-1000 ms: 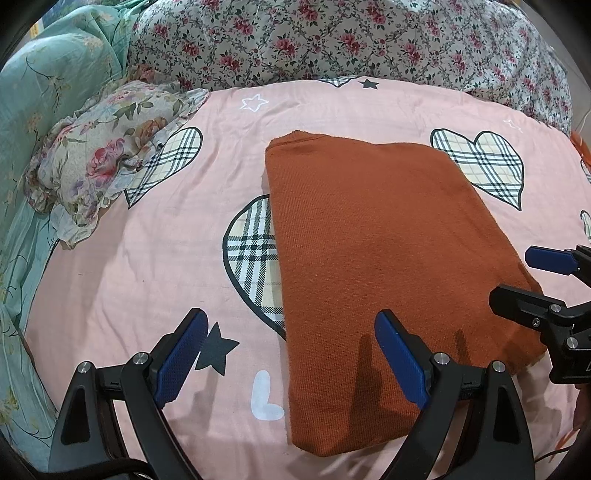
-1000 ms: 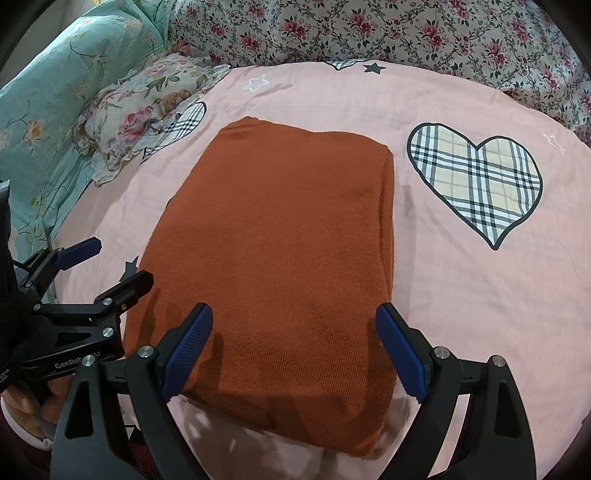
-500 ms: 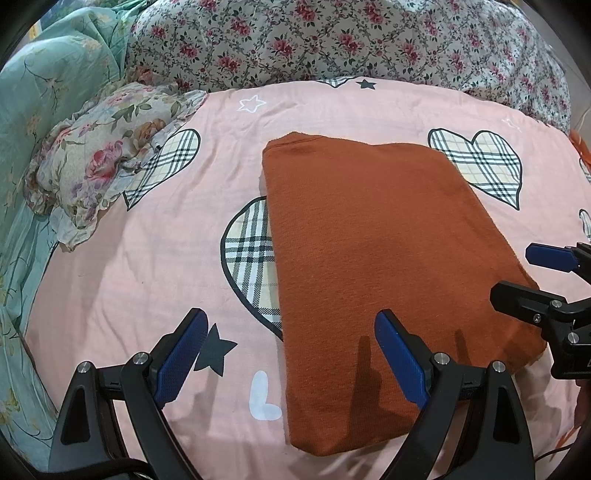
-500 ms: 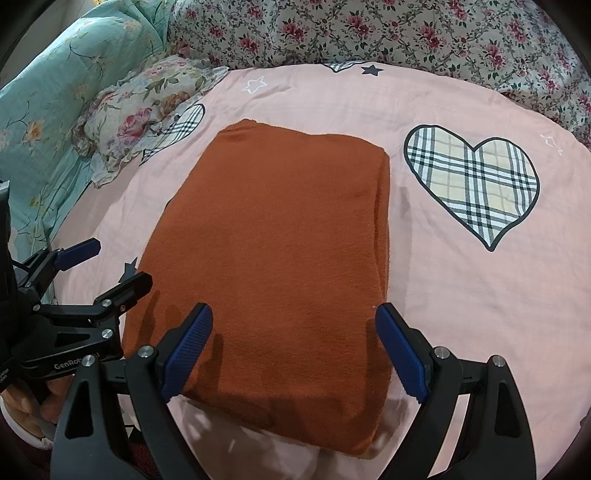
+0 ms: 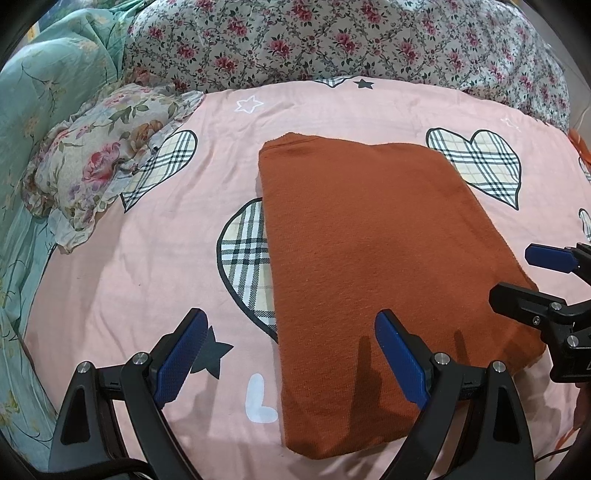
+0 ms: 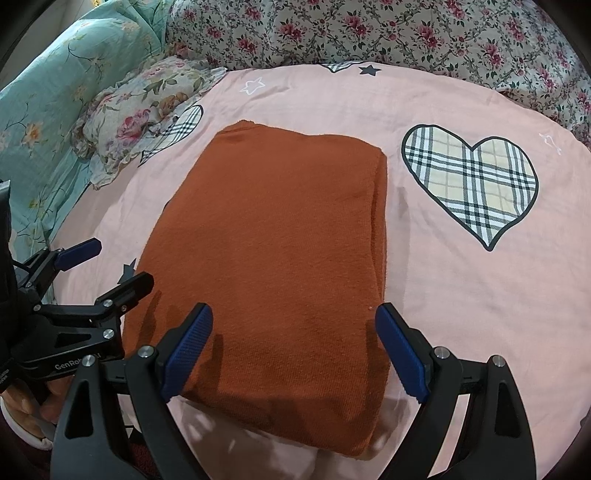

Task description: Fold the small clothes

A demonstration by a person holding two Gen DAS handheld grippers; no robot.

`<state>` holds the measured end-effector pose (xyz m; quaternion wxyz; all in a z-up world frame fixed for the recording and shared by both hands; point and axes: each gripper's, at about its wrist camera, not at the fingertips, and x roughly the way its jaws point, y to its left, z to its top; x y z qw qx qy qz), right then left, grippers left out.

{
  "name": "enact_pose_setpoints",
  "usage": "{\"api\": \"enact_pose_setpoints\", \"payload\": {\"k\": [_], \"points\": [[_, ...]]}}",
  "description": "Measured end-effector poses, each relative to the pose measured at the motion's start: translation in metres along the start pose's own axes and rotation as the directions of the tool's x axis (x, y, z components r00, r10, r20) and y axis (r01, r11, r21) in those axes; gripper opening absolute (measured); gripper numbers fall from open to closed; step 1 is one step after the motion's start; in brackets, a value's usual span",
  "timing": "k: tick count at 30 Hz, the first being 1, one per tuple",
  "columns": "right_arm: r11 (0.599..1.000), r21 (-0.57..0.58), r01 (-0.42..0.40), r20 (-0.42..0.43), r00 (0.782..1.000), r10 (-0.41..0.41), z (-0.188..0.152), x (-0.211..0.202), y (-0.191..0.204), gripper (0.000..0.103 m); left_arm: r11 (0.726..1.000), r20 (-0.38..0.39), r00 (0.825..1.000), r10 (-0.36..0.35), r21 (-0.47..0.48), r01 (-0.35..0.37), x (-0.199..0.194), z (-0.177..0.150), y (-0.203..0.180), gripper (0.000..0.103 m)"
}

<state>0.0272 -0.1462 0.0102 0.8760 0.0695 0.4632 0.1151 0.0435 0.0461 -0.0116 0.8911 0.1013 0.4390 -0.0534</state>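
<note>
The folded rust-orange garment (image 5: 380, 266) lies flat mid-bed on the pink heart-print sheet (image 5: 147, 258), its near end by the bed's front edge. The left gripper (image 5: 288, 354) and right gripper (image 6: 291, 347) both hover spread wide, holding nothing.

Rust-orange garment (image 6: 273, 251) on a pink sheet (image 6: 461, 302) printed with plaid hearts, beside floral bedding (image 6: 369, 33).
</note>
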Motion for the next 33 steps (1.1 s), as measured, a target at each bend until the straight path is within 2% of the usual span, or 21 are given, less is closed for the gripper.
{"api": "enact_pose_setpoints", "payload": {"k": [13, 17, 33], "points": [[1.000, 0.002, 0.002, 0.009, 1.000, -0.002, 0.002, -0.002, -0.002, 0.090, 1.000, 0.001, 1.000, -0.004, 0.003, 0.004, 0.002, 0.003, -0.002, 0.093], [1.000, 0.005, 0.008, 0.014, 1.000, -0.008, 0.005, -0.002, -0.003, 0.090, 0.999, -0.004, 1.000, -0.028, -0.020, 0.028, 0.006, 0.009, 0.001, 0.093], [1.000, 0.012, 0.020, 0.022, 1.000, -0.020, 0.007, 0.000, -0.008, 0.090, 1.000, -0.007, 1.000, -0.024, -0.016, 0.024, 0.011, 0.014, 0.007, 0.093]]}}
